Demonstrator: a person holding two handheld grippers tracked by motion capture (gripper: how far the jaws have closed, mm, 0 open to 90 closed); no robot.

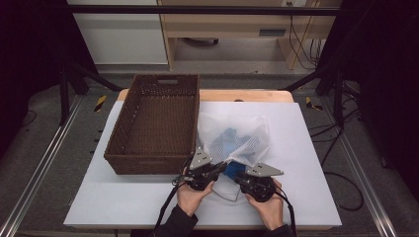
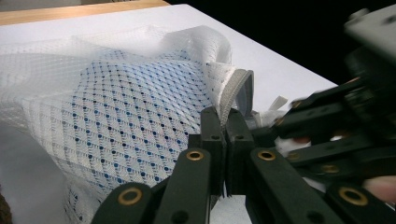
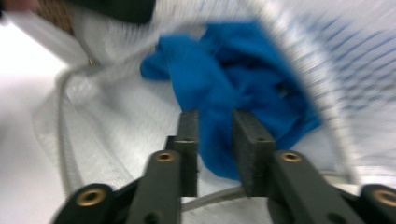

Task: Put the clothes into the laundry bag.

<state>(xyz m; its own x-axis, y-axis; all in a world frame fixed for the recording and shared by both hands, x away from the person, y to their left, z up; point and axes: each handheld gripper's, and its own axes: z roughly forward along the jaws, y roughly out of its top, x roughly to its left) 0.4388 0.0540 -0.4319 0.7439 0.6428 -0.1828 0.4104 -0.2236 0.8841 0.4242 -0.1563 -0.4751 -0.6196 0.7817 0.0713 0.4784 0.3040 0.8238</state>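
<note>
High view: I see the white mesh bag (image 1: 236, 138) lying on the white table (image 1: 306, 148), just right of the brown wicker basket (image 1: 155, 123) and touching its right wall. The blue cloth (image 1: 232, 169) pokes out of the bag's near mouth, between my two tools. Left gripper (image 1: 223, 164) sits at the bag's near-left edge, right gripper (image 1: 237, 178) just beside it at the mouth; both hands low at the table's near edge. Left gripper view: left gripper (image 2: 227, 122) has its jaws pressed together on the bag's grey hemmed rim (image 2: 232, 93), pinching it and holding it raised. Mesh bag (image 2: 116, 116) spreads to the left, blue showing through the netting. The other tool shows blurred at right. Right gripper view: frame is blurred. Right gripper (image 3: 215, 126) has its jaws slightly apart, a narrow gap, with the blue cloth (image 3: 233, 84) right behind and between them inside the open mouth. Pads aren't pressing on it as far as I can see.
</note>
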